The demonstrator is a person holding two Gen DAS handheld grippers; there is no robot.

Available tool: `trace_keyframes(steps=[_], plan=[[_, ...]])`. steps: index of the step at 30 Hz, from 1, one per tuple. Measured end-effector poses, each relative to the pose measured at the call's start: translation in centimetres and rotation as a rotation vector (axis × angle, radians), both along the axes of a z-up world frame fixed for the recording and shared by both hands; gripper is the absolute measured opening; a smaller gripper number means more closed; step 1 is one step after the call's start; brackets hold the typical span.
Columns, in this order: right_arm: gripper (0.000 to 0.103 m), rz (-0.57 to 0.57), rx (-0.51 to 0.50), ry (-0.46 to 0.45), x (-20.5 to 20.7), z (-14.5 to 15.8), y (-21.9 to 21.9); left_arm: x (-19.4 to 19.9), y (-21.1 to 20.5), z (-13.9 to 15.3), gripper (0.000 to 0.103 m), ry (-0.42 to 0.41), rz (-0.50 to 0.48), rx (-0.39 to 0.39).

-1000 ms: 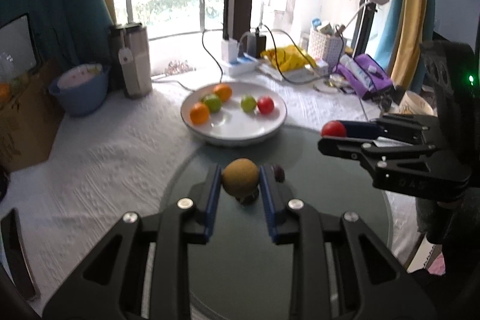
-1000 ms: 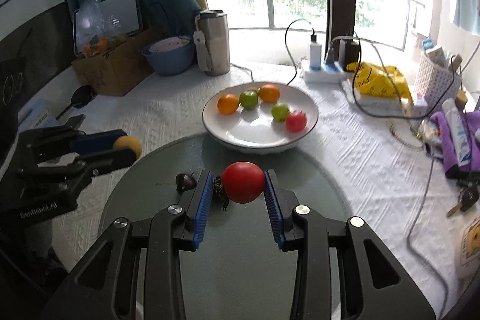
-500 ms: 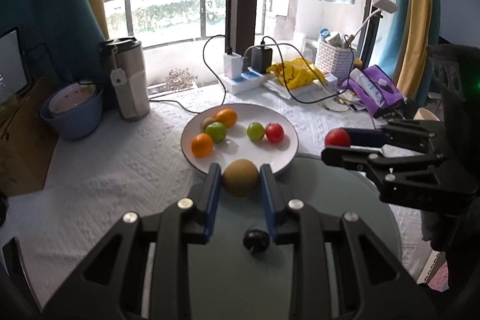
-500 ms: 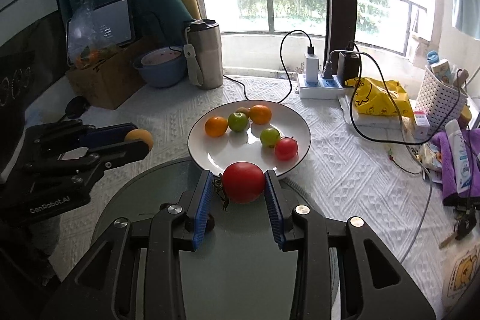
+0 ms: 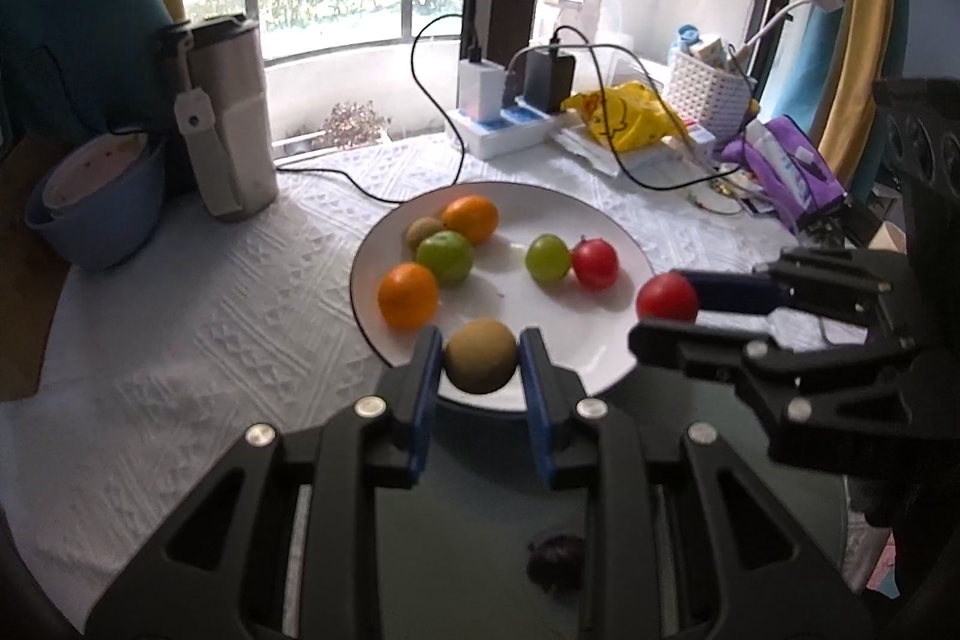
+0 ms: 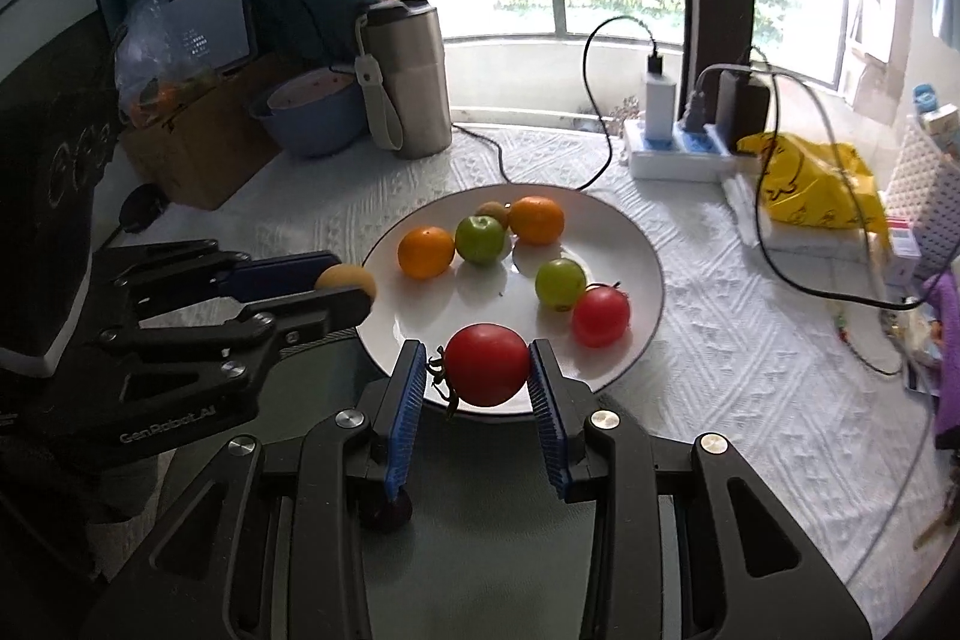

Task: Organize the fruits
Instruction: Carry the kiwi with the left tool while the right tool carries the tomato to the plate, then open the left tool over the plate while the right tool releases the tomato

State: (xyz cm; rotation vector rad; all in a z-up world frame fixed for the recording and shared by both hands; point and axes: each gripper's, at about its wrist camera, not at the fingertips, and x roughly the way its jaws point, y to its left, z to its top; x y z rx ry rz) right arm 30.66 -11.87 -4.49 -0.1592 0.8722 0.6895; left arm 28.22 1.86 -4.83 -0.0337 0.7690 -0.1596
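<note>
My left gripper (image 5: 480,361) is shut on a brown-green kiwi-like fruit (image 5: 480,355), held over the near rim of the white plate (image 5: 600,364). My right gripper (image 6: 477,379) is shut on a red tomato (image 6: 487,365) above the plate's near edge (image 6: 651,280). The plate holds two oranges (image 5: 408,295), two green fruits (image 5: 445,256), a red tomato (image 5: 595,263) and a small kiwi (image 5: 423,231). Each gripper shows in the other's view: the right one (image 5: 663,310), the left one (image 6: 354,289). A dark small fruit (image 5: 555,556) lies on the round dark mat.
A steel tumbler (image 5: 225,118) and a blue bowl (image 5: 96,202) stand at the back left. A power strip with cables (image 5: 498,124), a yellow bag (image 5: 624,115) and a white basket (image 5: 711,85) are behind the plate. A cardboard box (image 6: 198,142) is far left.
Both grippers have moved forward with their fruit, from above the dark mat to over the plate's near rim. The plate's fruits have not moved.
</note>
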Motion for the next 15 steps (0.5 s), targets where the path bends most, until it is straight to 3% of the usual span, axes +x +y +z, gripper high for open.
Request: trace_keyframes(steps=[15], plan=[[0.037,-0.005,-0.025,0.089,3.5,-3.8,1.4,3.6,0.8,-2.7,0.027,0.056,-0.002,-0.052]])
